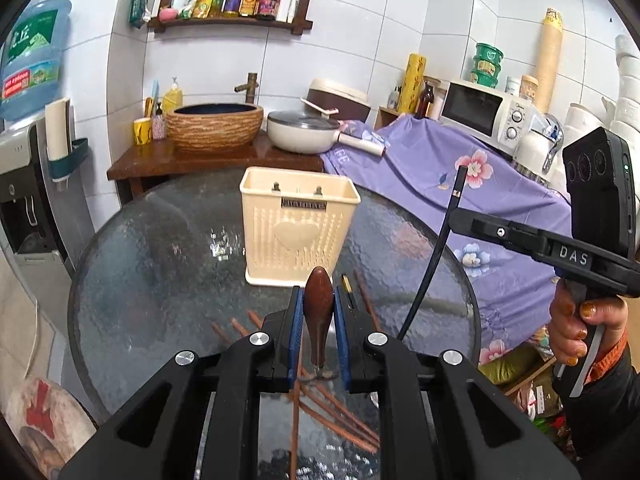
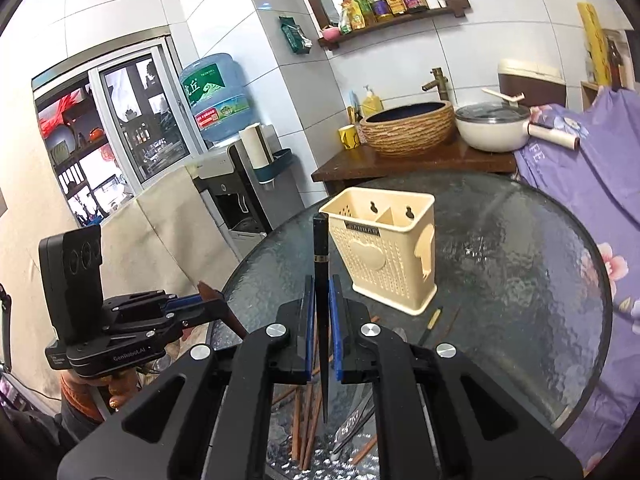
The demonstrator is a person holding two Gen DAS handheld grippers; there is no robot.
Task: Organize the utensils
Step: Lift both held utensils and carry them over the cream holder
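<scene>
The left gripper (image 1: 316, 316) pinches a brown-handled utensil (image 1: 319, 312); the right gripper (image 2: 319, 328) pinches a black chopstick (image 2: 321, 280). Both hang above the table's (image 2: 520, 264) near edge, short of the holder (image 2: 384, 256) at its middle. The thin chopstick may swivel and miss the compartment.

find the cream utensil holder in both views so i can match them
Left wrist: cream utensil holder at centre, just beyond the fingers, heart side facing the camera.
Right wrist: cream utensil holder right of centre, turned so two compartments show.
Shared landmark: woven-pattern basin behind it.
</scene>
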